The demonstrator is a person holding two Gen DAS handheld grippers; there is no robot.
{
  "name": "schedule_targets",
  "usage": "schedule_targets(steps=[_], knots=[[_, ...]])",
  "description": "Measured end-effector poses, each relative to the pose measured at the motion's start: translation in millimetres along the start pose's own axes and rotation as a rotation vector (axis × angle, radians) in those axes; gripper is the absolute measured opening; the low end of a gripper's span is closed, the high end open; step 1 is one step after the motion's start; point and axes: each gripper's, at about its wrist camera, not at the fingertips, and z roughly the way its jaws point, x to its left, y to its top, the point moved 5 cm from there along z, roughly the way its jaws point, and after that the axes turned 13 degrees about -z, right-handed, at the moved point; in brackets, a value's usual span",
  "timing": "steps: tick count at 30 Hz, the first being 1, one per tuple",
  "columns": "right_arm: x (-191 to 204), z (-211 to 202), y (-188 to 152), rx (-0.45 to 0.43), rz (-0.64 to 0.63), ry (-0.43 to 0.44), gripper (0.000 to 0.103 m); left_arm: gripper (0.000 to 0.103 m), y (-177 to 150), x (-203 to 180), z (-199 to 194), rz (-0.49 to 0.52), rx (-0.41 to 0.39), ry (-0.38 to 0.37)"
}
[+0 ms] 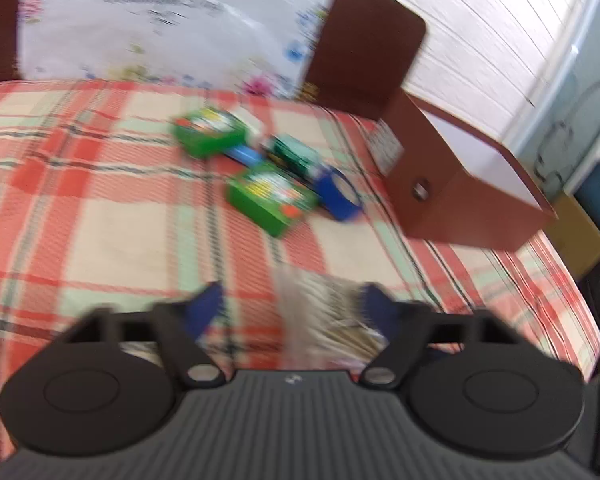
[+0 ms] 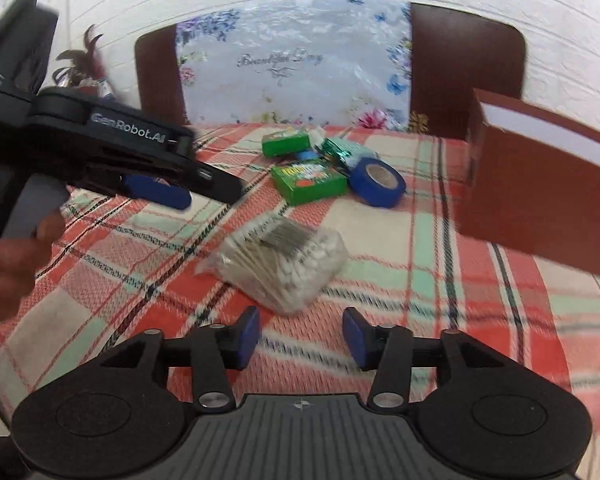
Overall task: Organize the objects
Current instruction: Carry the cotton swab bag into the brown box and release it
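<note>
We see a bed covered in a red, cream and mint plaid sheet [image 2: 420, 280], with a dark wooden headboard [image 2: 468, 60] and a floral pillow [image 2: 292, 60] against a white brick wall. A clear bag of cotton swabs [image 2: 280, 264] lies on the sheet just ahead of the right gripper [image 2: 300, 334], whose blue pads stand partly apart with only sheet between them; nothing is held. The left gripper [image 1: 292, 312] has its jaws spread wide, and in its own blurred view the bag [image 1: 328, 312] sits close in by its right pad, though we cannot tell if it touches. From the right wrist view the left gripper [image 2: 172, 188] hangs above the sheet, held by a hand [image 2: 16, 264] at the left edge, clear of the bag. Farther up the bed is a tight cluster: two green boxes [image 2: 308, 184], a teal packet [image 2: 340, 152], a small blue item half hidden between them, and a roll of blue tape [image 2: 376, 182] beside the nearer box. A brown open box [image 2: 540, 200] with a white inside lies on the right, cut off by the frame there; in the left wrist view it reaches the bed's right edge. Bare sheet lies open to the left of the cluster and around the bag. The left wrist view is smeared, so labels are unreadable.
</note>
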Motion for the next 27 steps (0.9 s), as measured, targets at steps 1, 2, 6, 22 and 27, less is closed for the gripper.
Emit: schedule_targets(steps=[1,2,6,22,27], knots=[[-1.9,4.7,1.1,-0.002,-0.005,0.001,0.053,0.094,-4.2,-3.1,4.9,0.016,0.002,0.020],[-3.9,10.4,2.6,-0.001,-0.008,0.001,0.060,0.091,-7.0,-4.1,12.3,0.023,0.016,0.040],[-7.2,23.7,4.3,-0.008,-0.007,0.048,0.042,0.049,-17.1,-1.7,28.6,-0.006,0.077,0.015],[-191.5,-80.6,16.6,-0.241,0.104,-0.459,0.034,0.033,38.6,-250.9,67.3,0.348,-0.015,-0.269],[-257.5,-77.0,-0.6,-0.194,0.169,-0.533,0.034,0.033,35.0,-307.7,123.6,0.408,-0.004,-0.311]])
